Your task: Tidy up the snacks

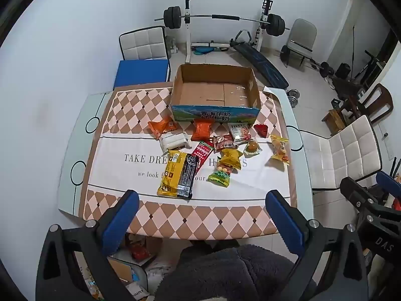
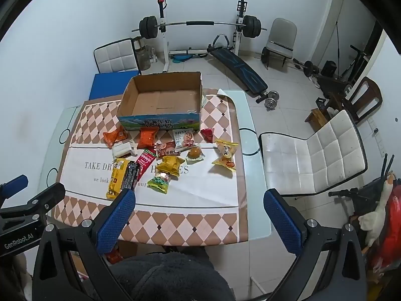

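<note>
An empty cardboard box [image 1: 215,92] [image 2: 163,97] stands at the far side of the table. Several snack packets lie scattered in front of it: a yellow and black bag [image 1: 178,173] [image 2: 123,175], two orange packs [image 1: 161,126] [image 1: 201,130], a white pack [image 1: 174,141], a green candy bag [image 1: 221,174] [image 2: 159,181] and a yellow packet [image 1: 280,150] [image 2: 225,154] lying apart on the right. My left gripper [image 1: 201,200] hovers open above the near table edge, holding nothing. My right gripper [image 2: 199,199] is open too, empty, above the near right part.
The table [image 1: 75,150] carries a checkered cloth [image 1: 175,215]. White chairs stand at the right [image 2: 313,160] and far left [image 1: 142,44]. A barbell rack [image 1: 220,17], a bench and dumbbells fill the floor behind. A fuzzy dark sleeve [image 1: 233,271] and floor clutter lie below the table edge.
</note>
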`<state>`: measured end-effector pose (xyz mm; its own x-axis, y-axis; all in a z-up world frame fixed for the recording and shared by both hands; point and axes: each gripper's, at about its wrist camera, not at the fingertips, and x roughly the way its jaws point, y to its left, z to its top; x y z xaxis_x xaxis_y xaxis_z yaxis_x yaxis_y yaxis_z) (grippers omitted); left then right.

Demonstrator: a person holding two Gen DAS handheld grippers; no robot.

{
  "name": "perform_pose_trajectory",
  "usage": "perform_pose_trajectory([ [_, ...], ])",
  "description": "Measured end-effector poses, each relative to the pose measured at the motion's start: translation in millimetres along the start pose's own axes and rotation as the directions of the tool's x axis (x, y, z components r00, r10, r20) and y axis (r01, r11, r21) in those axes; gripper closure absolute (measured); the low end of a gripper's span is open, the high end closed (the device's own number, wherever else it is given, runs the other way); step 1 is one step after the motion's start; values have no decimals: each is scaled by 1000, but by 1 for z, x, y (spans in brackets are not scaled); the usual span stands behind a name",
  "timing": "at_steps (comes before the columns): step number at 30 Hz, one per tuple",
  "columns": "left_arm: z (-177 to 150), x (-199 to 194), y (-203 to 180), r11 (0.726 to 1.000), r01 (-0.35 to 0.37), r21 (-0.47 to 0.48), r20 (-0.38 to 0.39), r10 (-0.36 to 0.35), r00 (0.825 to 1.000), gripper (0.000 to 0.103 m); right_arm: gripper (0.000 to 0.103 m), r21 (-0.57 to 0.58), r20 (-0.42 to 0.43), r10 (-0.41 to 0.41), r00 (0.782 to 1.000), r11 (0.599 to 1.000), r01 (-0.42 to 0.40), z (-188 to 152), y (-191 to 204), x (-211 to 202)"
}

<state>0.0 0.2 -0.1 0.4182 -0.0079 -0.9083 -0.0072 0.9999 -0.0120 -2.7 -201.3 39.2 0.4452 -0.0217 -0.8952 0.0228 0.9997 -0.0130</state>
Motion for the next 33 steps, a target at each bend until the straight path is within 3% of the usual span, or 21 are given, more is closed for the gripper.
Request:
perform_pose_trajectory([
  [33,-4,4,-1,1000,-7,3,13,7,1000,0,0,-9,5,-12,1000,1000,12,2,-1,-1],
])
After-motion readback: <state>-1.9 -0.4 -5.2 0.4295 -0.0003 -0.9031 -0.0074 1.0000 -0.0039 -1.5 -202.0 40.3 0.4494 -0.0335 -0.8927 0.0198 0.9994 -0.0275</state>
